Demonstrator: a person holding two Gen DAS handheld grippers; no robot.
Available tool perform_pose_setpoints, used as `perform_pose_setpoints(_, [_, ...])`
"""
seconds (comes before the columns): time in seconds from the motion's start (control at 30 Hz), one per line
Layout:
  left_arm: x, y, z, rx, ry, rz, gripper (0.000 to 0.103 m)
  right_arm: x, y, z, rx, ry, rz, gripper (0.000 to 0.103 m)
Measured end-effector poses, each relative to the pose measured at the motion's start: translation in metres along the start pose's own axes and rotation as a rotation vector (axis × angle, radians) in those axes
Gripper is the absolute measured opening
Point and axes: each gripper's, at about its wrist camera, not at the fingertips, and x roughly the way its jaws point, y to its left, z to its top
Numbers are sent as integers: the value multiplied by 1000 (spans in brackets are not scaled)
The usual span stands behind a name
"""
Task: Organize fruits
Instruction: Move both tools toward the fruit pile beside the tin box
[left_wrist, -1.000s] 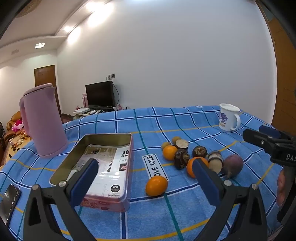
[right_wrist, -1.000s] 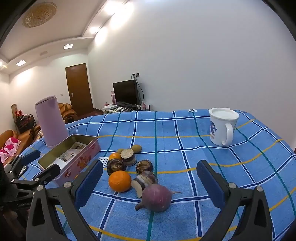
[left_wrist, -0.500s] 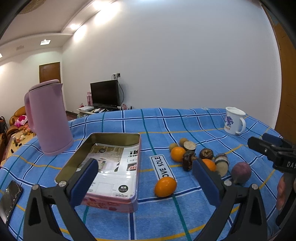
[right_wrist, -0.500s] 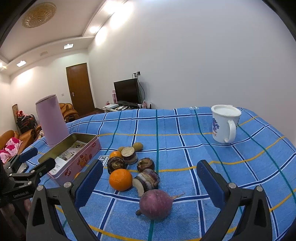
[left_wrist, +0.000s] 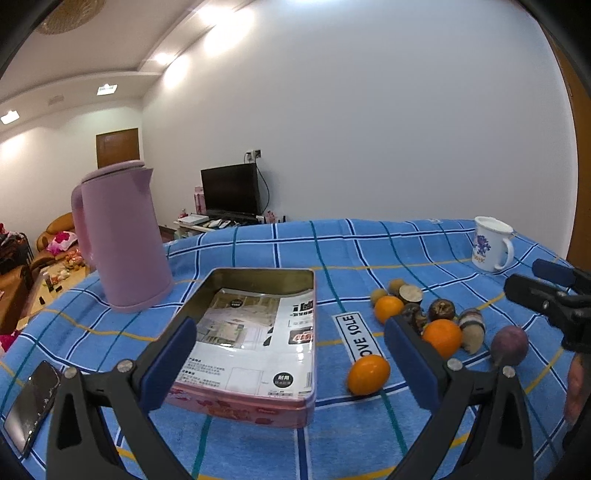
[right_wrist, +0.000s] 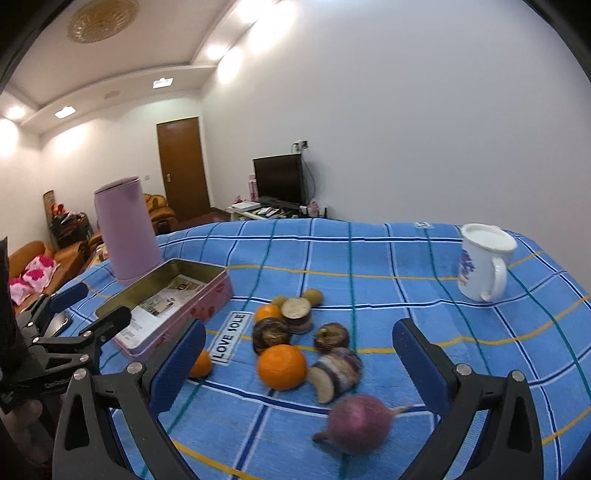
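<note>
Two grippers, your left gripper (left_wrist: 286, 354) and right gripper (right_wrist: 299, 363), hang spread wide and empty above the open tin (left_wrist: 258, 332), oranges (right_wrist: 282, 366) and purple turnip (right_wrist: 357, 422).

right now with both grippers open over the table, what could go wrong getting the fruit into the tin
1. The purple round fruit and oranges lie loose on the cloth; a nudge from the right hand-held gripper could roll them away.
2. The fruits sit bunched together, so closing on one may knock its neighbours.
3. The pink kettle stands just behind the tin; a wide swing might hit it.
</note>
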Motion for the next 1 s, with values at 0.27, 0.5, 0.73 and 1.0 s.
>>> perform_pose_setpoints(0.27, [3, 15, -3, -17, 10, 23, 103, 17, 20, 2, -33, 33, 30, 102])
perform_pose_setpoints(0.5, [6, 29, -5, -35, 22, 41, 103, 34, 43, 3, -77, 66, 69, 102])
perform_pose_setpoints(0.73, [6, 44, -7, -45, 10, 86, 103, 46, 60, 0, -105, 88, 87, 102])
perform_pose_setpoints(1.0, [2, 53, -6, -36, -23, 143, 103, 48, 67, -1, -116, 85, 94, 101])
